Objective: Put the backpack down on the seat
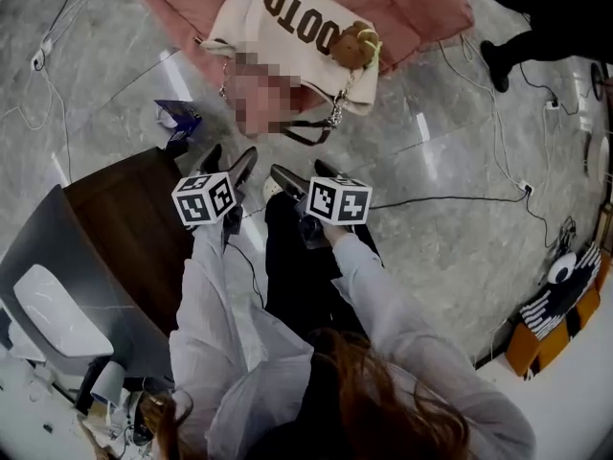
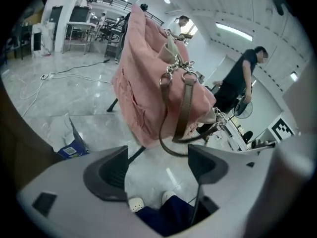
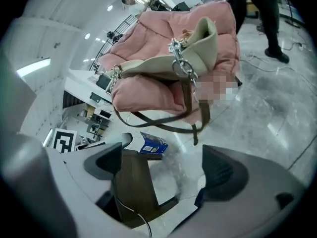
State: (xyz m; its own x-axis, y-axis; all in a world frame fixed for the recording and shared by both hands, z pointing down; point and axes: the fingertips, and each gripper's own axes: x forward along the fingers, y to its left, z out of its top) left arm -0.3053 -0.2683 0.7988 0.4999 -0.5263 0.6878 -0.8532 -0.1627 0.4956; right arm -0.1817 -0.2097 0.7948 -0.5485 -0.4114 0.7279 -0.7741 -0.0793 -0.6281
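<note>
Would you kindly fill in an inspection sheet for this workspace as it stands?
Surface: pink padded seat on a grey marble floor.
Job's things: cream backpack lies on the seat, with its brown straps hanging off.
Clutter: blue box by a dark wooden table; striped item at the right.
Grippers: left claw and right claw are both open, empty and clear of the backpack.
Cables: cables trail across the floor.
Surroundings: a person in black stands past the seat; desks stand further off.
</note>
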